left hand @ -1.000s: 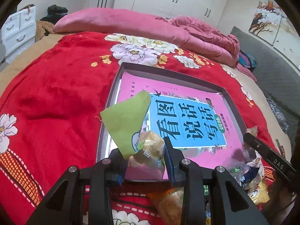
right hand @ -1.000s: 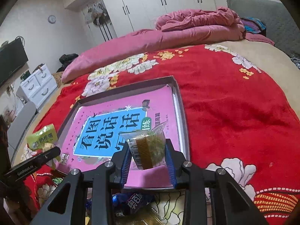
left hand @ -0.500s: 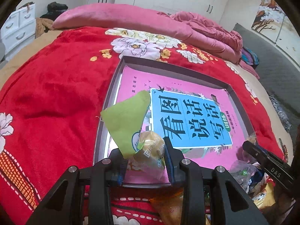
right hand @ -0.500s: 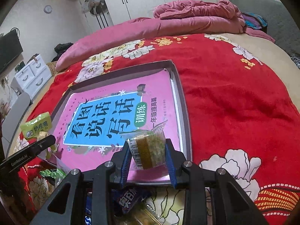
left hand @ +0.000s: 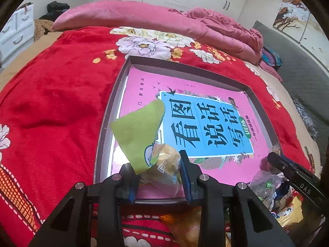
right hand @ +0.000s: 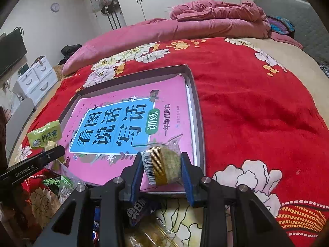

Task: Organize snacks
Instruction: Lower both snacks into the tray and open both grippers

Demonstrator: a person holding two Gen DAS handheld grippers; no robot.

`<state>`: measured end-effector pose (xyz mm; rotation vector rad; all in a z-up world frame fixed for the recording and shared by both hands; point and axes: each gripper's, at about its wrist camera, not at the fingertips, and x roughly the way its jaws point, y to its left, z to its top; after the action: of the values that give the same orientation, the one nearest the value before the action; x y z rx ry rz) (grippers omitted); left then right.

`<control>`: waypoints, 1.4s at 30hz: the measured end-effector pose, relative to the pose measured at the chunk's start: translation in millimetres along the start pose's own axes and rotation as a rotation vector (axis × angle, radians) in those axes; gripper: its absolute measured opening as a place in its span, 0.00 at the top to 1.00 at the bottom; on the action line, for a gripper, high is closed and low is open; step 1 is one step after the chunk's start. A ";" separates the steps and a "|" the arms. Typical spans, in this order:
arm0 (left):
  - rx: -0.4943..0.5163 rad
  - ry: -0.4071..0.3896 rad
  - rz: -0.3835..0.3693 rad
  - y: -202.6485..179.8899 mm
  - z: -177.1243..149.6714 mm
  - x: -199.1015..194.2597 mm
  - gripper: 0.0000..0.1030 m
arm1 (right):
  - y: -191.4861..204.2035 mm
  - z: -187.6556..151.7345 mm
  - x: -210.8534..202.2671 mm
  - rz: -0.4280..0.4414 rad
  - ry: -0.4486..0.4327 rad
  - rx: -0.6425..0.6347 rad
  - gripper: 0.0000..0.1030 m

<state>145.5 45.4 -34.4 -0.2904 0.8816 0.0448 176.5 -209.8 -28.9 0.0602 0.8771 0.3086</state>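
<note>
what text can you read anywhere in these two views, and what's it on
"看图说话写话", blue panel of the pink book in the tray
"训练", green badge beside it
"一年级提高篇", right of the badge
"奶疙瘩", green snack packet in the left tongs
"GenRobot.AI", left tongs' arm in the right view
"DAS", right tongs' arm in the left view
Barcode digits on the clear-wrapped cake in the right tongs, the book's small print and the dark wrapper: unreadable.

The room is bright with soft, even light from above. Both pictures bulge like a fish's eye, with dark round corners and bent edges. The pink book cover shines a little. Shadows are faint. Far things look slightly fuzzy.
</note>
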 end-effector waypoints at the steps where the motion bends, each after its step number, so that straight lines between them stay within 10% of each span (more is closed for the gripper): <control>1: -0.002 -0.001 -0.004 0.1 0.2 0.2 0.65 | -0.2 0.0 -0.2 0.002 -0.002 0.002 0.65; 42: -0.014 -0.114 -0.020 12.4 -7.4 -49.7 0.26 | -5.8 1.4 -44.5 0.031 -0.146 0.014 0.42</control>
<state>106.2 59.3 -3.7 -0.3064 0.7652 0.0486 152.3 -228.2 4.2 0.1084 0.7346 0.3234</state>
